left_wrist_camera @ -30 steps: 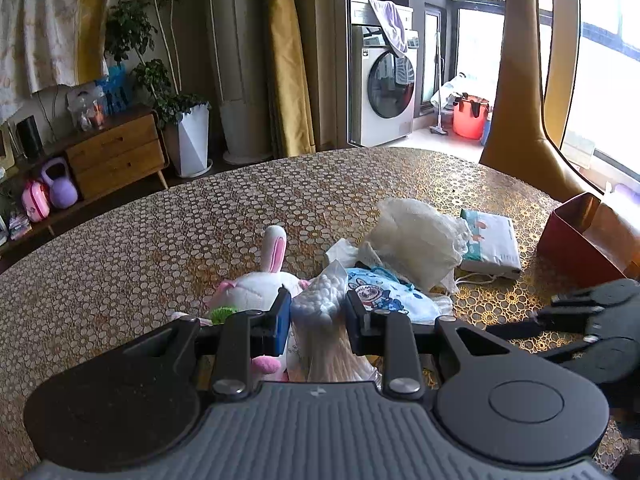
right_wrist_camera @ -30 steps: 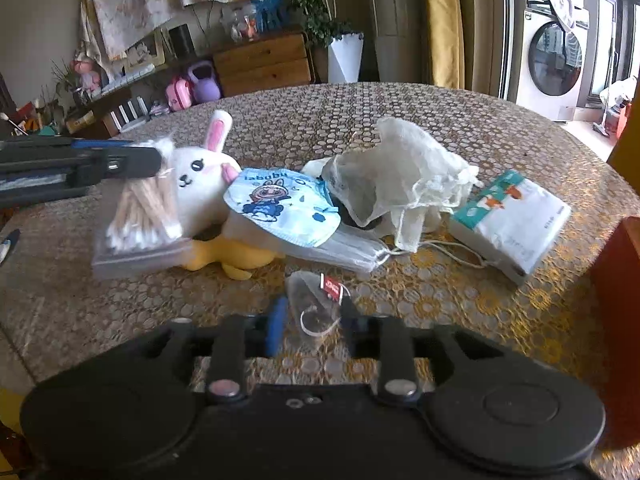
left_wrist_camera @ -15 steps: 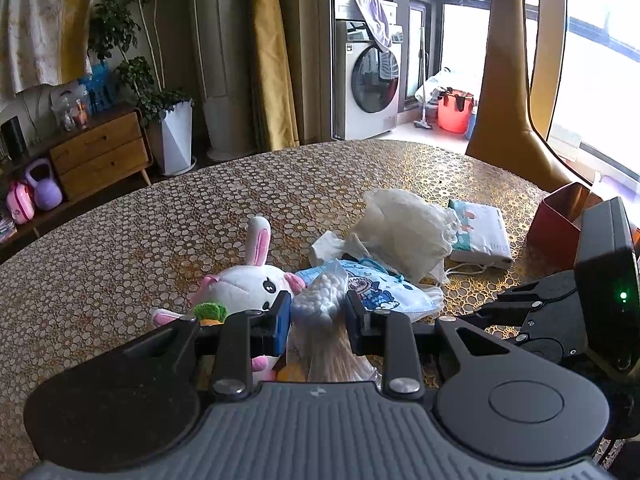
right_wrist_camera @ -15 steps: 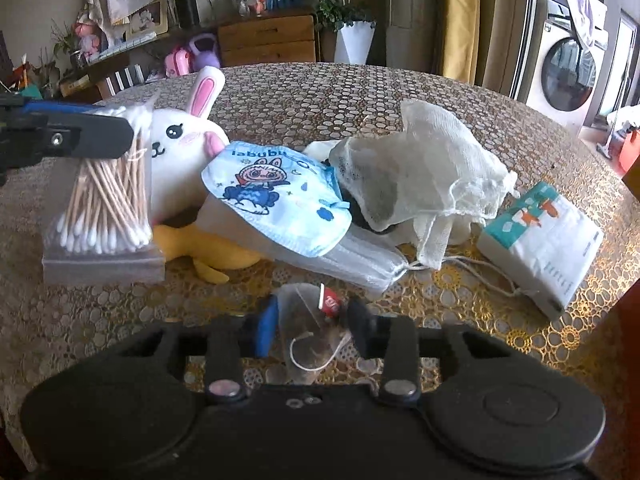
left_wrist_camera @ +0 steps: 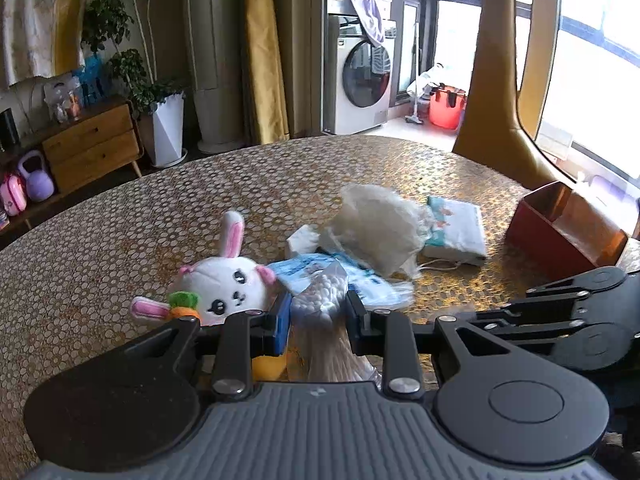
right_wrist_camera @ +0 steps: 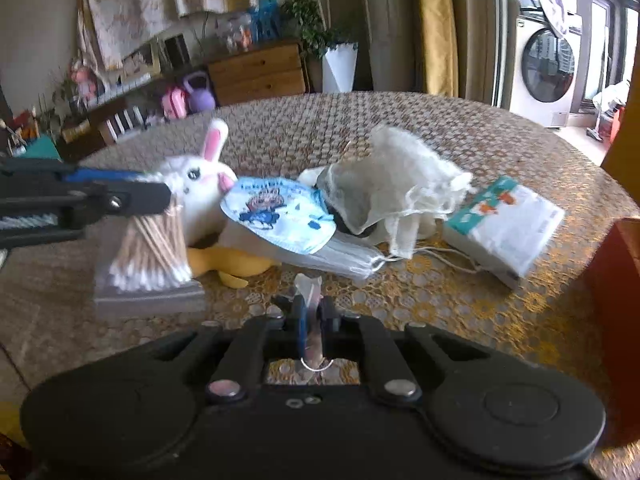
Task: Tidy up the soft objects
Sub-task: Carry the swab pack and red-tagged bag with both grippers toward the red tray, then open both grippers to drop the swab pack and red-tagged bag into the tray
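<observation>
My left gripper [left_wrist_camera: 318,314] is shut on a clear bag of cotton swabs [left_wrist_camera: 320,300], held above the table; the bag hangs from it in the right wrist view [right_wrist_camera: 150,252]. My right gripper [right_wrist_camera: 313,314] is shut on a small clear plastic bag [right_wrist_camera: 308,286] with a white string. Beyond them lie a white plush rabbit [left_wrist_camera: 224,286] [right_wrist_camera: 192,184], blue cartoon face masks [right_wrist_camera: 276,212] [left_wrist_camera: 320,270], a crumpled white mesh bag [left_wrist_camera: 376,226] [right_wrist_camera: 396,180] and a tissue pack [left_wrist_camera: 454,230] [right_wrist_camera: 506,224].
A red open box [left_wrist_camera: 560,232] stands at the table's right edge and shows at the right in the right wrist view [right_wrist_camera: 616,280]. The round table has a gold honeycomb cloth [left_wrist_camera: 120,220]. A yellow plush part [right_wrist_camera: 236,262] lies under the masks.
My right gripper has closed on the small plastic bag. My left gripper with the swab bag has pulled back and risen a little.
</observation>
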`<state>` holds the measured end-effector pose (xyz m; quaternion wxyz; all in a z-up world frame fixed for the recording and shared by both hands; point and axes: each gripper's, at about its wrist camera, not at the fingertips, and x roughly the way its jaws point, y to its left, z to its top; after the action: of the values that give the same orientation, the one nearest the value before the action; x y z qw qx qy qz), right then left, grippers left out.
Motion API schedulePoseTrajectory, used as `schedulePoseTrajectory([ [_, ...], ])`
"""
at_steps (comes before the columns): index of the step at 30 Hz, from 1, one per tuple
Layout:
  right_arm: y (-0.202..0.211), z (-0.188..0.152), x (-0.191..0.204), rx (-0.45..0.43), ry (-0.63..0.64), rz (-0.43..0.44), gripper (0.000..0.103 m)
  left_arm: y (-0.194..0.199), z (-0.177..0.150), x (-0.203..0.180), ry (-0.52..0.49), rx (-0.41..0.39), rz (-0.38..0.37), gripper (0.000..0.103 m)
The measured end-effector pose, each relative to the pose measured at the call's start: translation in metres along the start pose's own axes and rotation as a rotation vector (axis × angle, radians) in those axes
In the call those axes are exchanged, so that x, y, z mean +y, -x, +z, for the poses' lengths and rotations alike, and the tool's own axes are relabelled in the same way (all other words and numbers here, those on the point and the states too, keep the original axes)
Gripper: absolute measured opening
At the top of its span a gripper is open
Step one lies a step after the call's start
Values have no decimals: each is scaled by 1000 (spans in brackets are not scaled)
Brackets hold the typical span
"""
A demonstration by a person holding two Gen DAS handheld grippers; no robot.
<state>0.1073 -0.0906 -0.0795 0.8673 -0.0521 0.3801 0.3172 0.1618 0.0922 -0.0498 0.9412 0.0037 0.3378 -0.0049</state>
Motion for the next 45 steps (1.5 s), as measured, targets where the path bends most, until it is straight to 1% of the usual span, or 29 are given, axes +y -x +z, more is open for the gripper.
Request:
schedulePoseTrajectory([
  [7, 63, 1, -19, -61, -93, 6, 7, 20, 15, -40, -41, -28, -53, 28],
  [13, 113, 0, -42, -125, -142, -23, 7, 30, 33, -84, -68, -43, -122, 28],
  [19, 151, -2, -77, -174, -176, -97, 7, 29, 52, -135, -119, -48, -180, 28],
  [24, 173, -10, -110, -202, -217, -160, 7, 21, 67, -181, -165, -49, -223, 28],
  [30, 188, -21, -149, -212, -257, -226, 7, 4, 84, -232, -200, -36, -279, 28],
  [34, 191, -25, -173, -217, -282, -268, 7, -12, 95, -261, -216, -31, -300, 28],
  [39, 187, -29, -199, -216, -306, -308, 7, -42, 108, -292, -233, -30, -302, 28],
  [45, 168, -29, -220, -192, -298, -340, 7, -88, 116, -318, -228, 11, -296, 28],
])
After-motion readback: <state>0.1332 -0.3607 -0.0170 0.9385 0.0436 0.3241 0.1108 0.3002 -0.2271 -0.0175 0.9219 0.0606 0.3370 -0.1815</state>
